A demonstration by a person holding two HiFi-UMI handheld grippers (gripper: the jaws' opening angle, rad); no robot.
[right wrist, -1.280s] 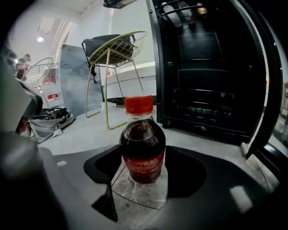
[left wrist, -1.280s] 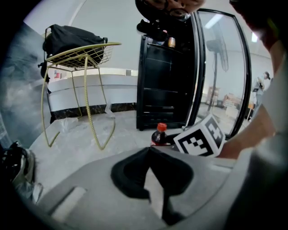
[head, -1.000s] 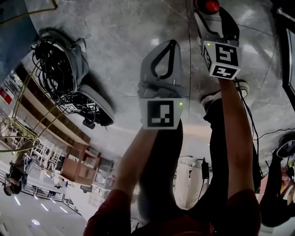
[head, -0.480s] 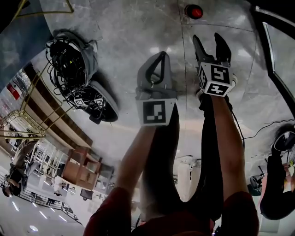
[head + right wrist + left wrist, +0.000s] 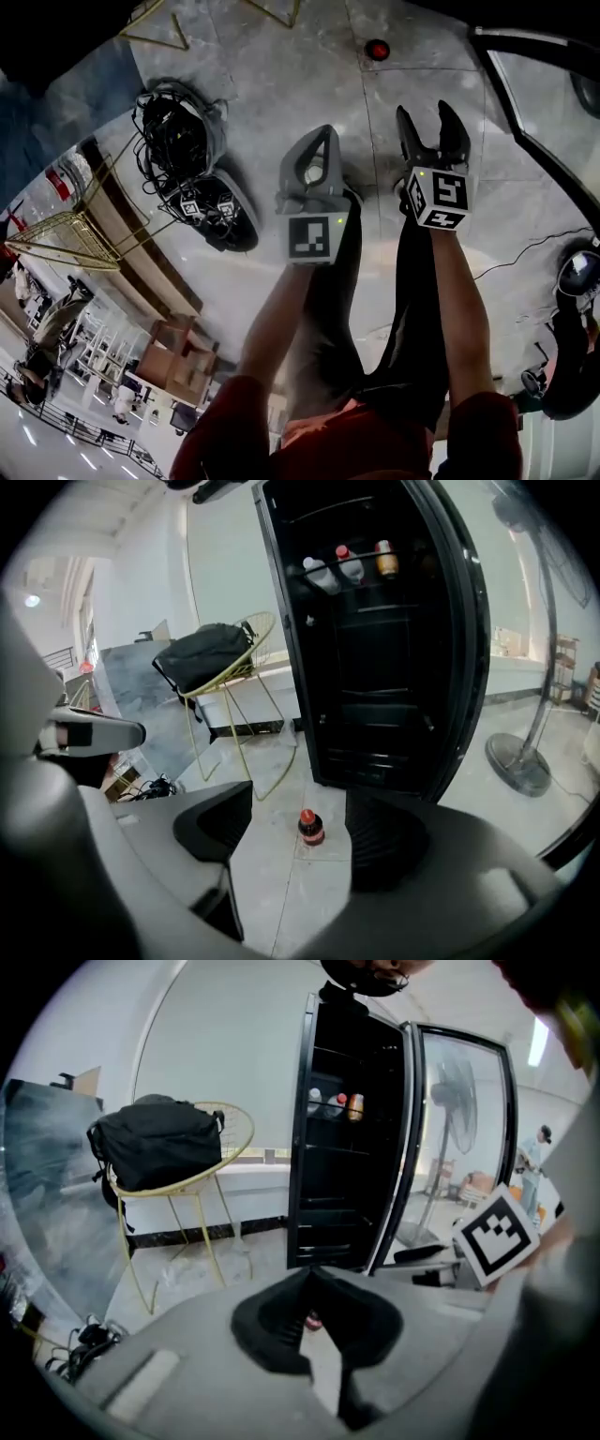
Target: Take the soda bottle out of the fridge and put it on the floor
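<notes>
— Is the job done, would you say?
— Looks so to me. The fridge point(image 5: 375, 667) stands open, and the soda bottle point(image 5: 311, 826) is upright on the floor point(image 5: 281, 892) just before it, touched by nothing. The right gripper point(image 5: 427, 117) has its jaws spread and empty; the left gripper point(image 5: 322, 136) has its jaws pressed together on nothing.
— And the count?
— One fridge, one chair point(image 5: 202, 1176), one bag point(image 5: 155, 1143), two grippers, three drinks point(image 5: 349, 566) shelved, one soda bottle.

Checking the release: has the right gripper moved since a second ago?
Yes. The right gripper has drawn back toward the person, away from the red-capped dark soda bottle.
</notes>
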